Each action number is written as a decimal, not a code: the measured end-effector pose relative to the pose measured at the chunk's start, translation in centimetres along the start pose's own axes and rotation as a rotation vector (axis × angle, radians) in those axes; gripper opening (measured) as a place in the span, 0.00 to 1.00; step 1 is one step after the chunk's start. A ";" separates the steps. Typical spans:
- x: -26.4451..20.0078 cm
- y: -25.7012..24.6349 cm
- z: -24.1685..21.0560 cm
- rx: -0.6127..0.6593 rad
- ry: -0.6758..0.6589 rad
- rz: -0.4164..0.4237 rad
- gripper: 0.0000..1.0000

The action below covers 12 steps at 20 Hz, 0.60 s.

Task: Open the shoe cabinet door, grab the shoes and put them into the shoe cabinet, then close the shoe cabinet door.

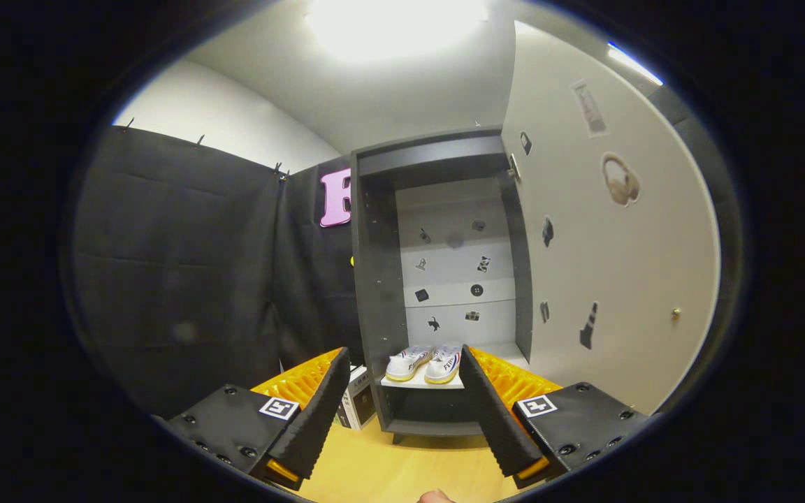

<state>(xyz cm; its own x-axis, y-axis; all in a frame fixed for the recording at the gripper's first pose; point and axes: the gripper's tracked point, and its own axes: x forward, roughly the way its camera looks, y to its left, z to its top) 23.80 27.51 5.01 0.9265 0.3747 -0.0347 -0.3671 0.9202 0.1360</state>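
Shoes (423,363), white, sit inside open cabinet (374,279).

1. a pale shelf (402,383) sits low inside the open shoe cabinet (373,293), beyond the spread, empty fingers of the gripper (402,405).
2. a pair of white shoes (425,363) rests side by side on that shelf, toes pointing outward.
3. the cabinet stands on a wooden floor (402,468).
4. a small box (357,398) sits on the floor, just beside the cabinet's left wall.
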 end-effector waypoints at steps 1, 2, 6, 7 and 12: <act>-1.4 -0.3 0.5 -0.003 -0.006 0.010 0.97; -2.5 -0.4 1.0 -0.002 -0.010 0.025 0.97; -7.2 -2.4 2.3 0.025 -0.006 0.089 0.97; -8.3 -3.1 2.6 0.032 -0.004 0.097 0.97; -11.4 -8.1 3.8 0.085 0.005 0.140 0.97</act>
<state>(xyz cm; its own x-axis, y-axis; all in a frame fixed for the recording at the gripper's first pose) 16.50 15.33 8.09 0.8665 0.4990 -0.0145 -0.4836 0.8464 0.2231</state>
